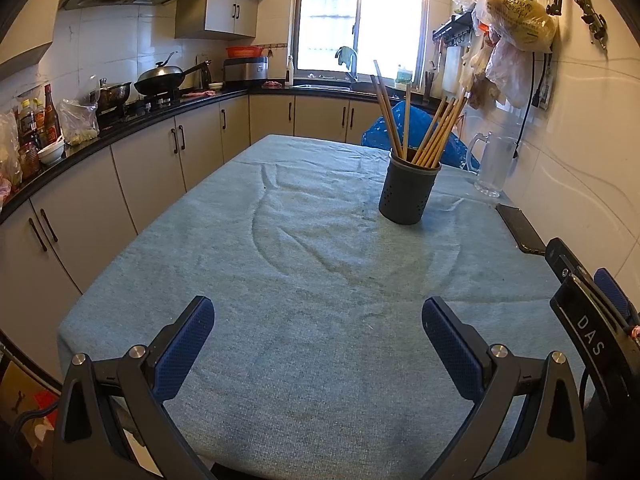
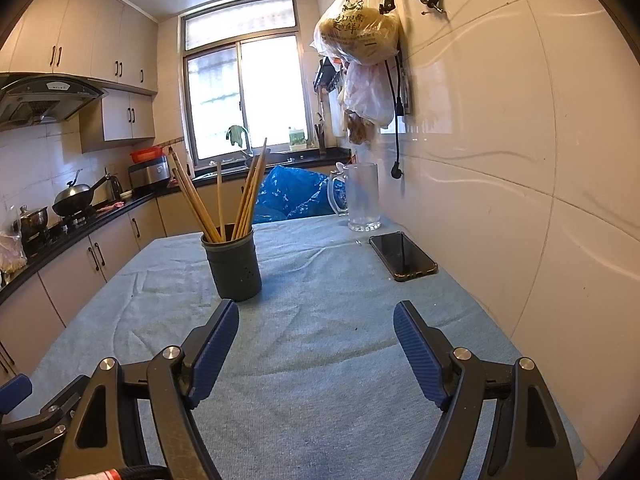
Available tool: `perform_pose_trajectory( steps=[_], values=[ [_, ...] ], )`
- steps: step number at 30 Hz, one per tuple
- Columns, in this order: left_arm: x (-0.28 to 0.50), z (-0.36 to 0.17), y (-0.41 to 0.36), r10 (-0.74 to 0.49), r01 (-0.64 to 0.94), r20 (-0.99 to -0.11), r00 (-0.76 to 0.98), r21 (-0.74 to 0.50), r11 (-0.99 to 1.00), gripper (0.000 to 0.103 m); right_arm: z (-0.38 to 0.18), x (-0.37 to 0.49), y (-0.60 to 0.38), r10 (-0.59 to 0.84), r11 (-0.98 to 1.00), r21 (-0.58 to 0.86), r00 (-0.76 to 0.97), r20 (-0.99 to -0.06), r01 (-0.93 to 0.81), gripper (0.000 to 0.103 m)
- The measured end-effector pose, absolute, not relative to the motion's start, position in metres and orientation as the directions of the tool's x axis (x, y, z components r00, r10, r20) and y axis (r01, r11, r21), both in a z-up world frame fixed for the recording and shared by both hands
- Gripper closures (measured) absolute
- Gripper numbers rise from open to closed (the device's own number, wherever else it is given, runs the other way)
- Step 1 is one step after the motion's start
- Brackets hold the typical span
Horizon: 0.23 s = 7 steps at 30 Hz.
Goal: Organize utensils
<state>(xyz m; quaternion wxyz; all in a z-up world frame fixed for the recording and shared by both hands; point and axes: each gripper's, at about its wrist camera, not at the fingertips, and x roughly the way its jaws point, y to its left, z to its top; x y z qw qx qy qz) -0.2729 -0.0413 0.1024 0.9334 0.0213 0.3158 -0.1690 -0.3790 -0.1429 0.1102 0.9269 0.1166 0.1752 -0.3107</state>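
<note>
Currently, chopsticks [image 2: 218,204] are kept upright in holder [image 2: 234,266], looks sorted. Left gripper [image 1: 318,320] and right gripper [image 2: 316,320] are held apart, empty, short of holder.

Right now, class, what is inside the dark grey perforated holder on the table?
Wooden chopsticks stand inside the dark grey perforated holder, leaning outward. Their lower ends and the holder's bottom are hidden.

Chopsticks [image 1: 424,124] lower ends hidden in holder [image 1: 408,192]; phone [image 1: 520,230] partly behind right gripper [image 1: 588,304].
</note>
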Motion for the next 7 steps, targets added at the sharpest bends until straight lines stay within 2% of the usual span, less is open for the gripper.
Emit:
perform_pose_trajectory(
  steps=[7],
  values=[
    [-0.2729,0.1026,-0.0417,-0.304,0.33,-0.597,0.742,-0.069,0.941,0.0,0.1071,-0.3772,-0.1419,-0.523,0.788,0.103,0.748,-0.41,0.607,0.019]
  ],
)
